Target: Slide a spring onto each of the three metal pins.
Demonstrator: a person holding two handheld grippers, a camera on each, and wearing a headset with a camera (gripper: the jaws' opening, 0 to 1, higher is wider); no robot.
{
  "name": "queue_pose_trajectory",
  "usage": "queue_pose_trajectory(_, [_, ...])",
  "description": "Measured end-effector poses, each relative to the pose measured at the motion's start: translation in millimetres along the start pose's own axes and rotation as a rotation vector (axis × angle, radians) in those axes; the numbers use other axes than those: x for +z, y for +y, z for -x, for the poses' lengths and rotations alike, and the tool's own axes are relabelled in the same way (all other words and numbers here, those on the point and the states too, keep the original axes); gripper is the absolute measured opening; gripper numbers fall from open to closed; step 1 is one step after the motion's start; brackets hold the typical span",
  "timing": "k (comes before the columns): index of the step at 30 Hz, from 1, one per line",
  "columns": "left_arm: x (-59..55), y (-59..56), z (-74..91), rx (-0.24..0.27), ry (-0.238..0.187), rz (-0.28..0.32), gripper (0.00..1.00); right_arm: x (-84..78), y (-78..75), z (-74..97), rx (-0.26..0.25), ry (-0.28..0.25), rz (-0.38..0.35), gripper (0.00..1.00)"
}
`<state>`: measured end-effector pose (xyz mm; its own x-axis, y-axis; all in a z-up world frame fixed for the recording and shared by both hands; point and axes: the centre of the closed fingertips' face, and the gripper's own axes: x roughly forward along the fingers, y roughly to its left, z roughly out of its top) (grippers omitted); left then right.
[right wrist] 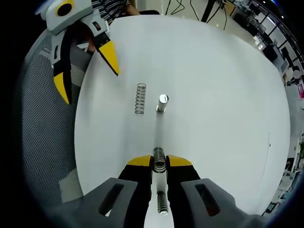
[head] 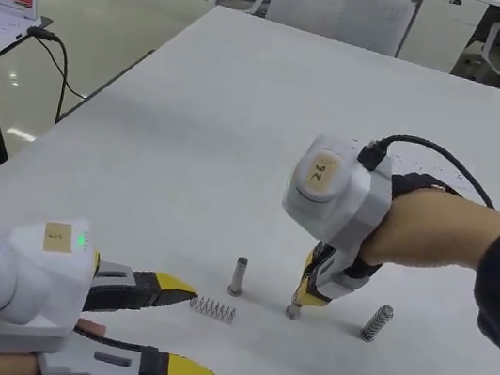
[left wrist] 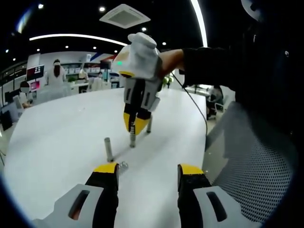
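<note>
Currently the right gripper [right wrist: 159,160] is clenched on a spring [right wrist: 159,166], which is pinched upright between its yellow tips. In the head view this gripper [head: 307,294] points steeply down at the white table [head: 240,129], and a short pin [head: 293,310] stands directly under its tips. The left gripper view shows the same pin [left wrist: 132,139] poking out just below the yellow tips of the right gripper [left wrist: 134,124]. Whether the spring has started over the pin's top cannot be told, because the jaws hide the join.

Just beyond, a bare pin [right wrist: 162,103] stands upright on the table. A loose spring [right wrist: 139,99] lies flat close beside it without touching. In the head view the bare pin [head: 238,276] sits left of the right gripper, and the loose spring [head: 213,309] lies in front of it, nearer the person.

A third pin [head: 377,323] stands to the right of the gripper with a spring around it — it also appears low between the right gripper's jaws [right wrist: 161,204].

The left gripper [head: 188,328] is released, with its jaws spread wide and nothing between them. It hovers at the near edge of the table, its upper tip close to the loose spring. In its own view the left gripper [left wrist: 147,169] faces the bare pin [left wrist: 109,149] — an end of the loose spring [left wrist: 123,166] shows beside one tip.
</note>
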<state>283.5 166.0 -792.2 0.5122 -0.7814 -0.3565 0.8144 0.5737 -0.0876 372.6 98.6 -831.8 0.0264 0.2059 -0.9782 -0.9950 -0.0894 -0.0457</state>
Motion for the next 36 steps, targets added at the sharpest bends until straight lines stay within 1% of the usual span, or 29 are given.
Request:
queue_pose_trajectory(16, [-0.1, -0.8, -0.3, -0.003, 0.003, -0.003, 0.43, -9.1, 2.2, -15.5, 0.003, 0.017, -0.011, 0.08])
queue_pose_trajectory(18, [-0.3, -0.6, -0.4, -0.003, 0.004, -0.002, 0.43, -7.1, 2.4, -14.9, 0.003, 0.003, -0.014, 0.08])
queue_pose_trajectory(27, [-1.6, 0.5, -0.4, -0.001, 0.008, -0.001, 0.43, -8.0, 3.6, -12.8, -0.001, -0.002, -0.008, 0.1])
queue_pose_trajectory(32, [-2.4, 0.7, -0.1, 0.0, 0.011, -0.001, 0.43, -5.2, 4.2, -6.5, -0.016, -0.02, 0.0, 0.16])
queue_pose_trajectory(36, [-3.3, 0.0, -0.2, -0.003, 0.017, -0.005, 0.43, -0.7, 3.7, 1.7, -0.036, -0.034, 0.013, 0.16])
